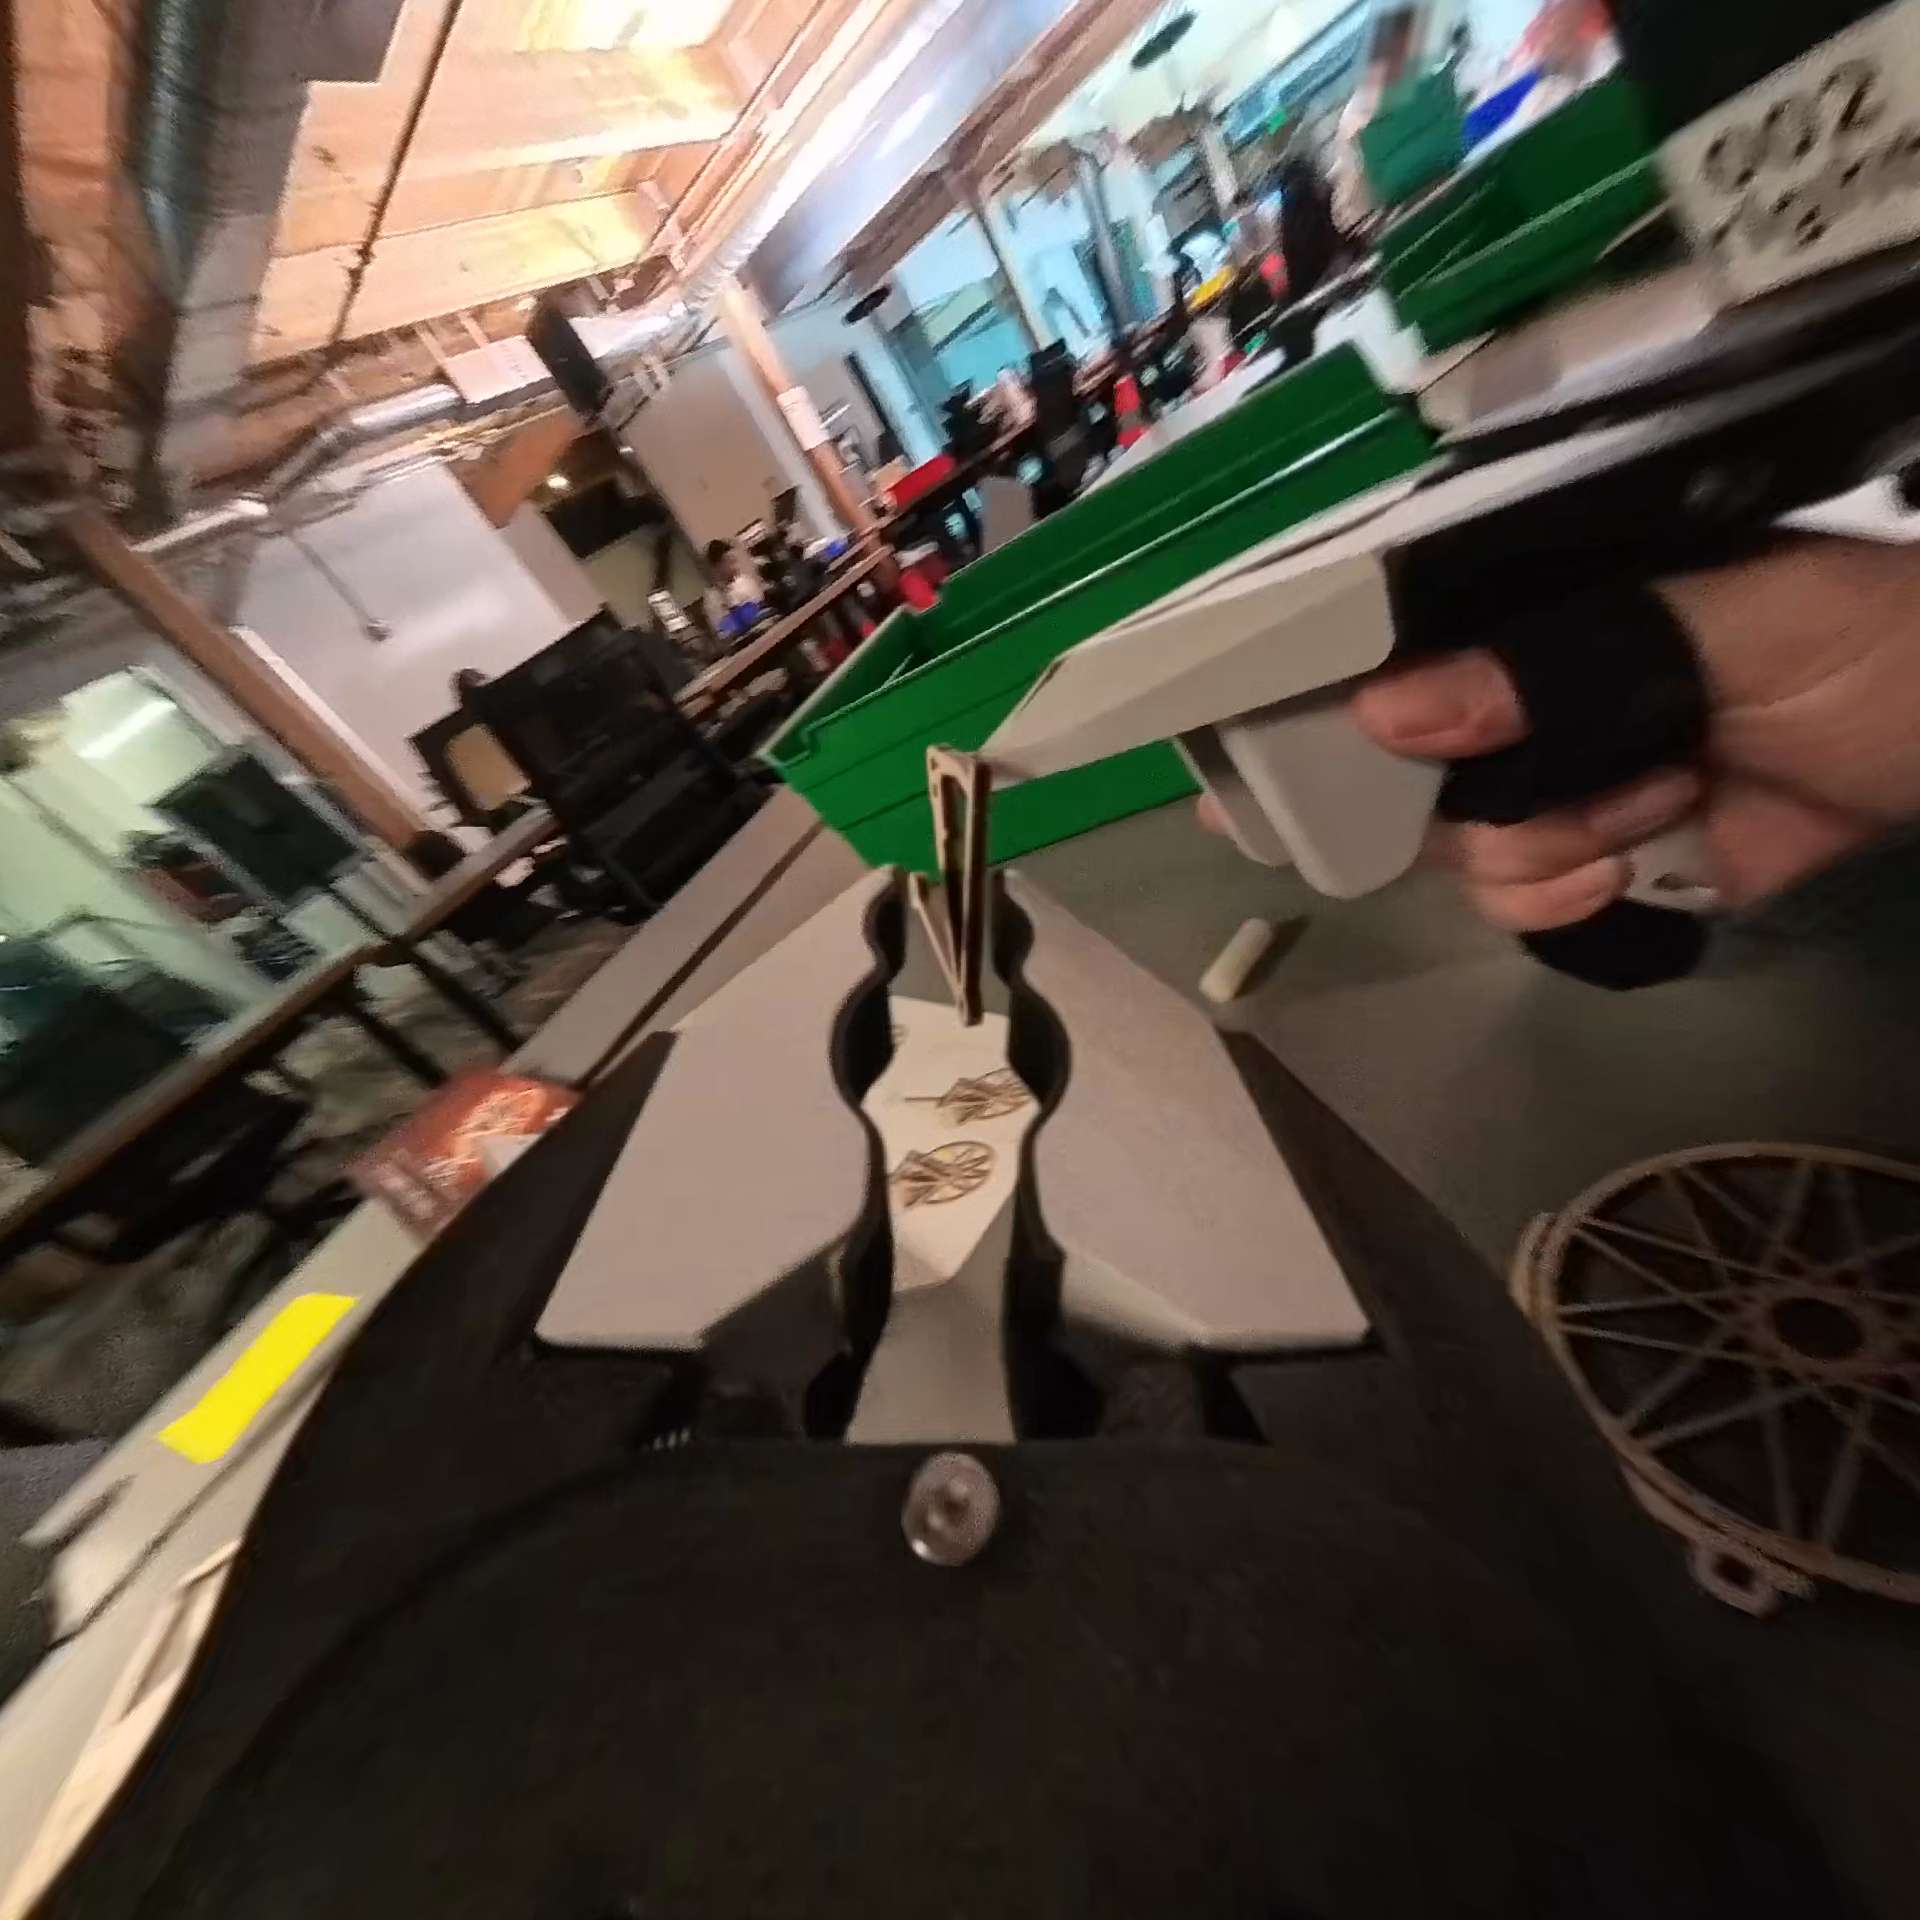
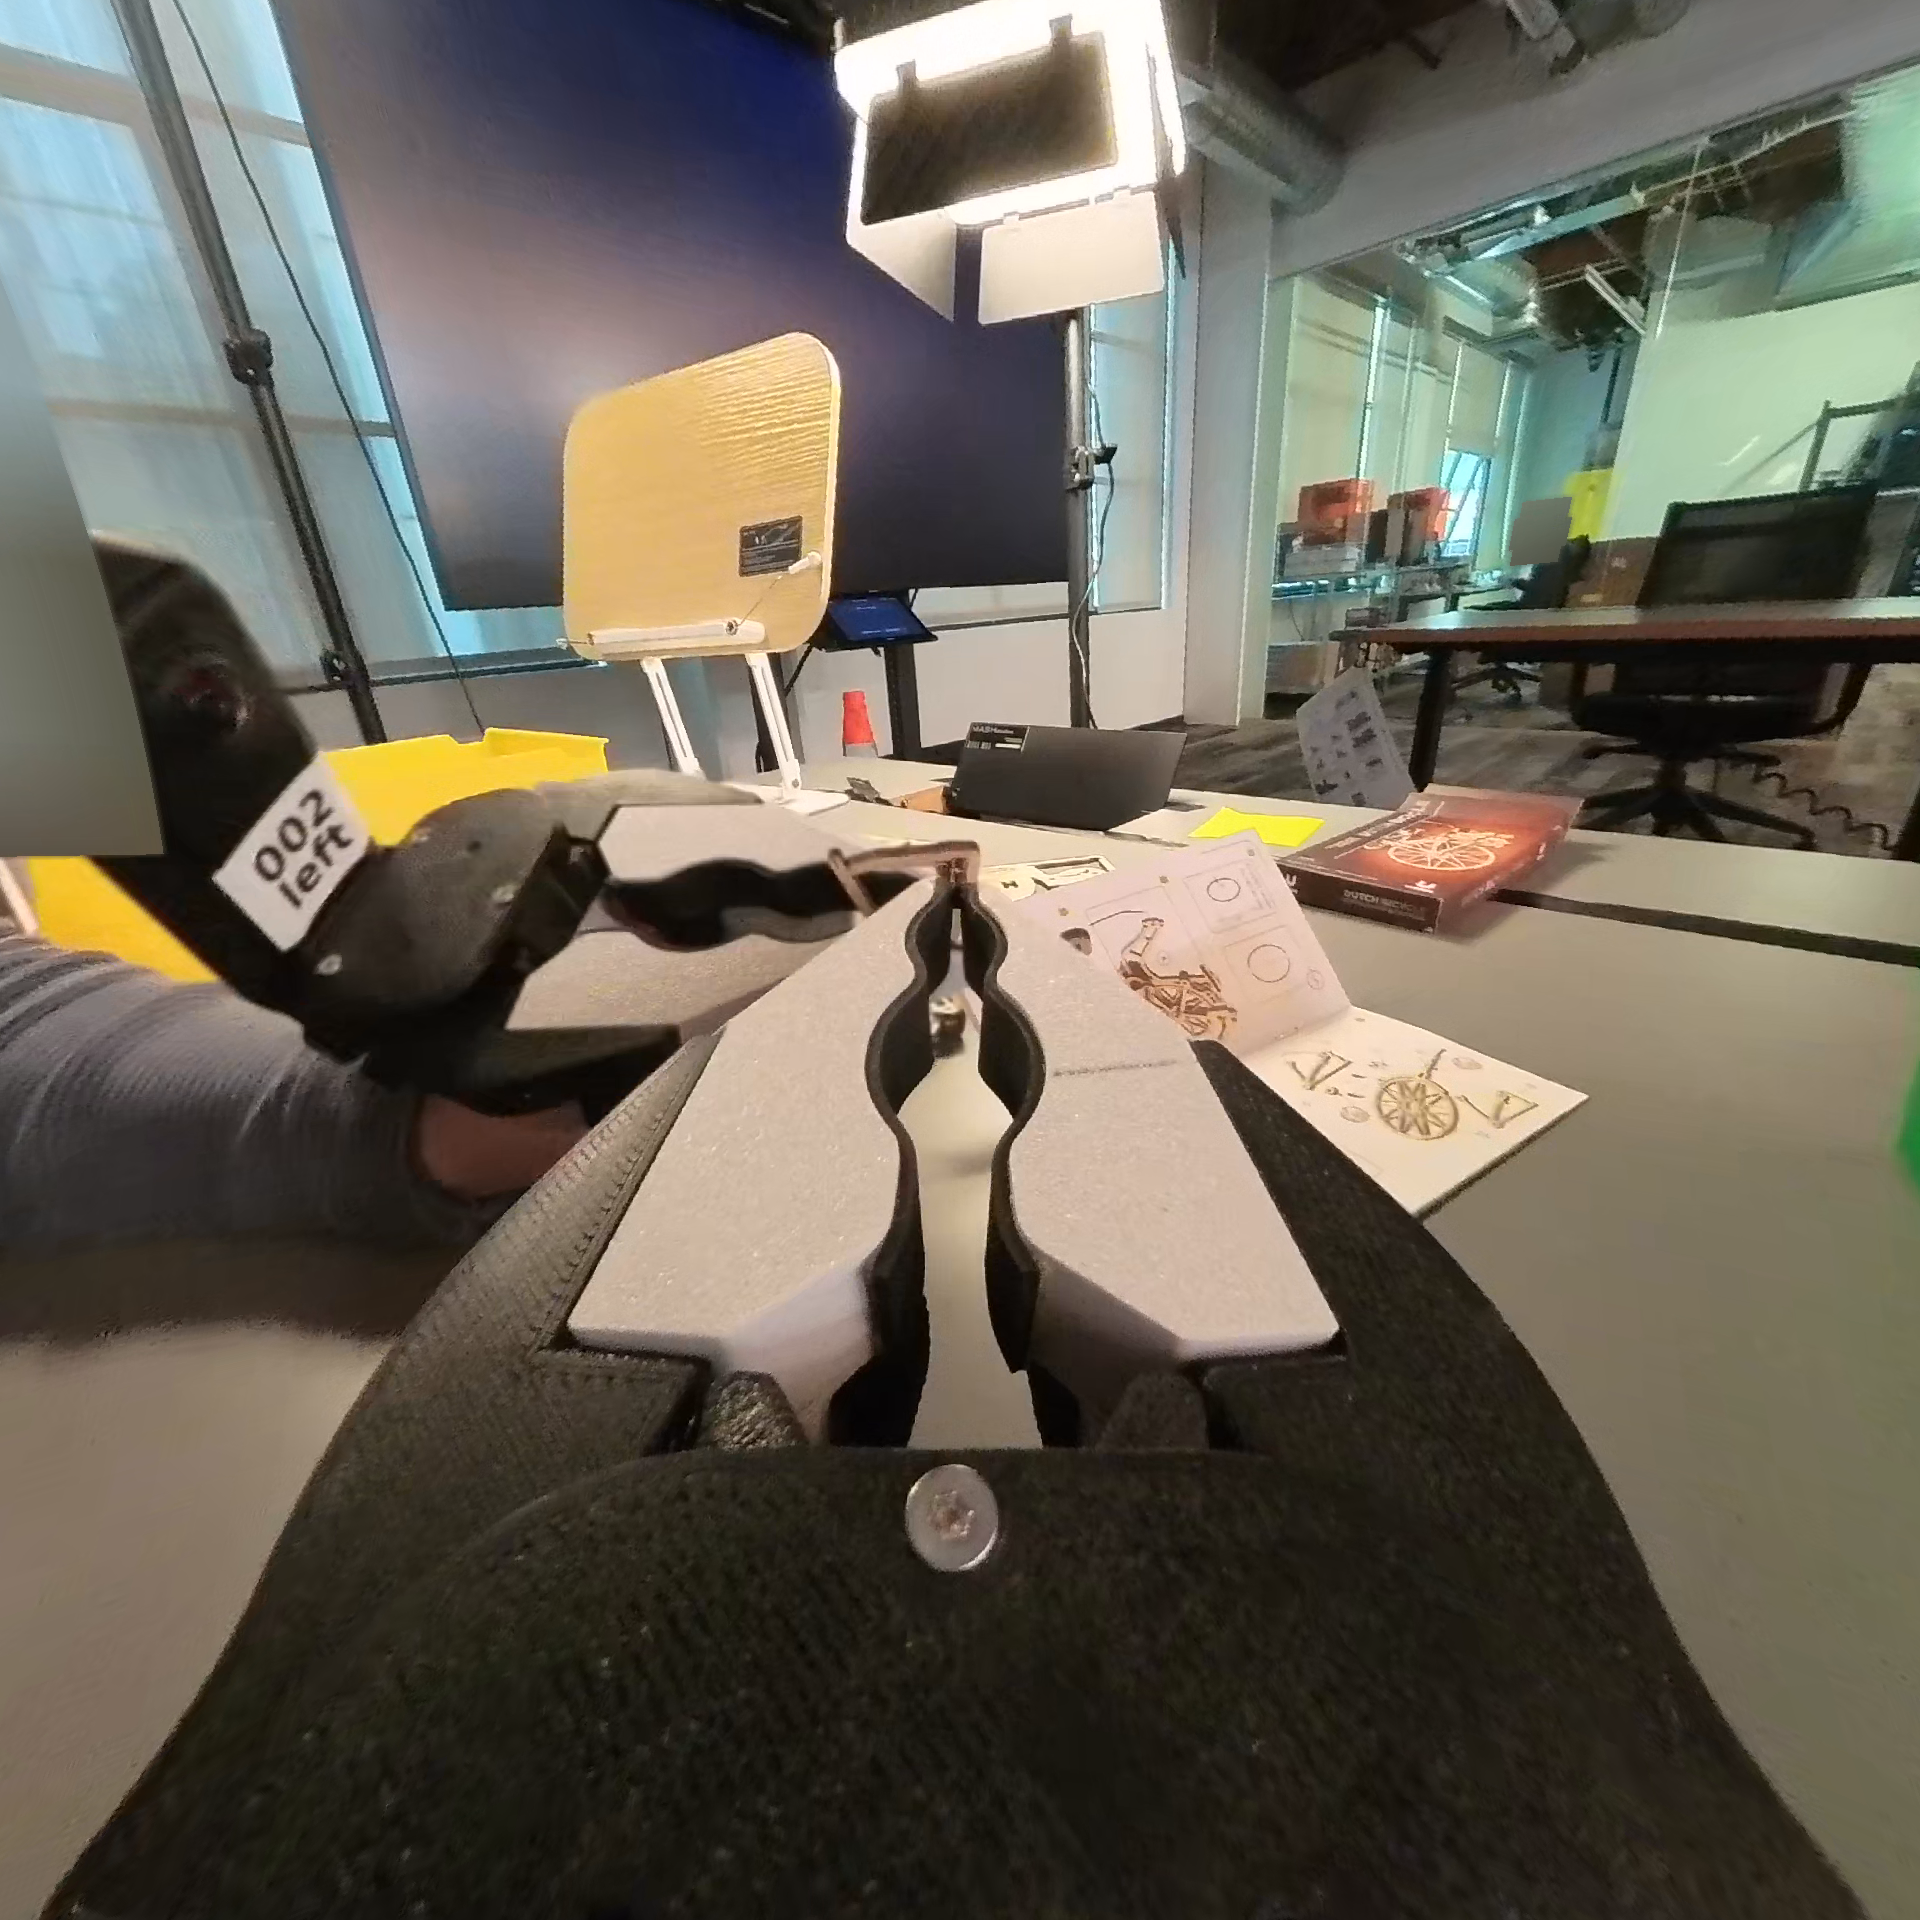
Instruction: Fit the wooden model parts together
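Left claw (image 1: 948, 914) clamped on a thin V-shaped laser-cut wooden frame piece (image 1: 958, 883), held above the grey table (image 1: 1455, 1091); right claw (image 2: 958, 896) pinched on the same piece's end (image 2: 940, 862), meeting the left claw from the side. A round spoked wooden wheel (image 1: 1745, 1340) lies on the table beside the left claw. An open instruction sheet (image 2: 1351, 1060) and dark red kit box (image 2: 1439, 857) lie farther back.
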Tool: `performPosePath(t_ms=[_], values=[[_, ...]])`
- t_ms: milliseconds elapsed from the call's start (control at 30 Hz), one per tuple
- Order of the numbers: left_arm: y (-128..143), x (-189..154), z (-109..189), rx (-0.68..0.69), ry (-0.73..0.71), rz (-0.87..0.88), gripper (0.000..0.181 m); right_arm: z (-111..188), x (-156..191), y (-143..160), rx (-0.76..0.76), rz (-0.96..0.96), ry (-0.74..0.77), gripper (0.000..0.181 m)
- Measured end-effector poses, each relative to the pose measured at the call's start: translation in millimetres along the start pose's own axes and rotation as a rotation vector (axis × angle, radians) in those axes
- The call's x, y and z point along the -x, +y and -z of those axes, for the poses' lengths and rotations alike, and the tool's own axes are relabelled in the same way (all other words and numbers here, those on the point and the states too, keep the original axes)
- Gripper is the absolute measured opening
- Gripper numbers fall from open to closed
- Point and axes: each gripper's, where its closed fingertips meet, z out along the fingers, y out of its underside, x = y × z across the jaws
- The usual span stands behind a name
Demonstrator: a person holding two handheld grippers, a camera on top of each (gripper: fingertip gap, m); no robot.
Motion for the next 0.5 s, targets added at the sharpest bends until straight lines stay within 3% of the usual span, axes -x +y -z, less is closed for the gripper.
performPosePath(t_ms=[100, 300, 500], values=[[0.6, 2.8, 0.3, 0.016, -0.054, -0.077, 0.002, -1.0, 1.4, 0.2, 0.001, 0.004, 0.0, 0.0], [1.9, -2.4, -1.0, 0.044, 0.024, -0.041, 0.001, 0.4, -1.1, 1.0, 0.006, -0.023, 0.007, 0.0], [16.3, -5.7, -6.2, 0.102, 0.048, -0.016, 0.001, -2.9, -9.3, 13.4, 0.103, -0.061, 0.057, 0.0]])
